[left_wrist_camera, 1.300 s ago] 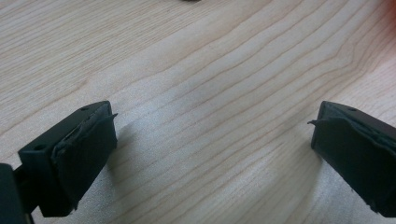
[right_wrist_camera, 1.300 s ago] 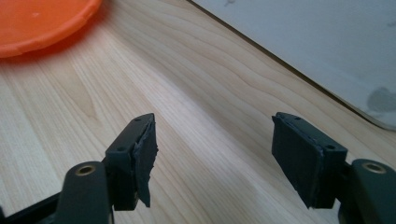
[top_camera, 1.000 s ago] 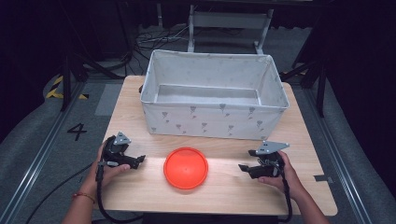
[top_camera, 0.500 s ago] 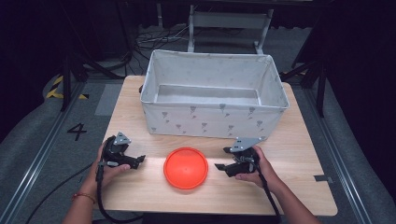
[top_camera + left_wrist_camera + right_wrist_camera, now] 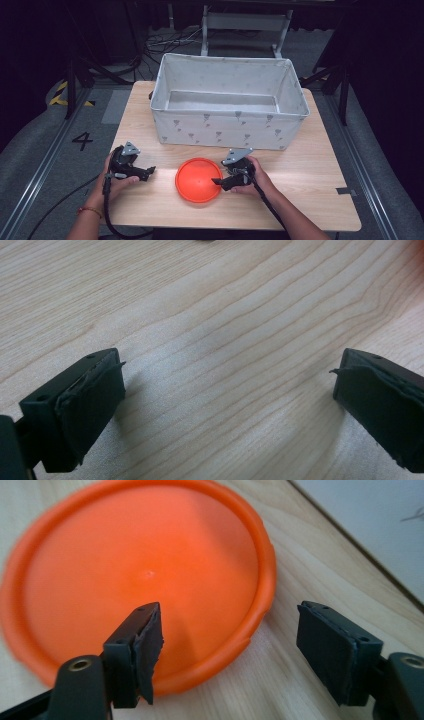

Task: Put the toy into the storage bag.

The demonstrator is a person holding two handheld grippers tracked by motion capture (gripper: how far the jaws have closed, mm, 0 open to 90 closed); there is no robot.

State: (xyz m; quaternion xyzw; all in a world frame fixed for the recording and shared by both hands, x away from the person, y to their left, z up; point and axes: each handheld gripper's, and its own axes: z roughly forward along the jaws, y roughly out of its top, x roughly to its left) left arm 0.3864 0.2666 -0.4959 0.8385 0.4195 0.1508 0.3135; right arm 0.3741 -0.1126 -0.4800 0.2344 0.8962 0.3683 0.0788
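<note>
High view first: a light wooden table (image 5: 310,200) with a big white fabric storage box (image 5: 227,102) with small grey printed marks sitting at the far half, open top. In front of it, near the front middle of the table, lies a round orange plastic plate (image 5: 197,180) with a raised rim, flat on the wood.

Person's left hand (image 5: 117,175) holds the left gripper (image 5: 148,171) low over the table, off to the left of the plate and well apart from it. The left gripper view has its two black jaws spread wide over bare wood grain, so it's released and holding nothing.

Right hand (image 5: 250,177) has the right gripper (image 5: 216,181) right at the plate's right edge, tips pointing toward it. In the right gripper view (image 5: 227,642) the jaws are wide apart too, one jaw sitting over the orange surface (image 5: 145,575) and the other out over the wood beside the rim. Not clamped on anything. Can't tell if that inner jaw is actually touching the plate or just above it.

A black cable (image 5: 107,215) trails from the left gripper off the front edge.
</note>
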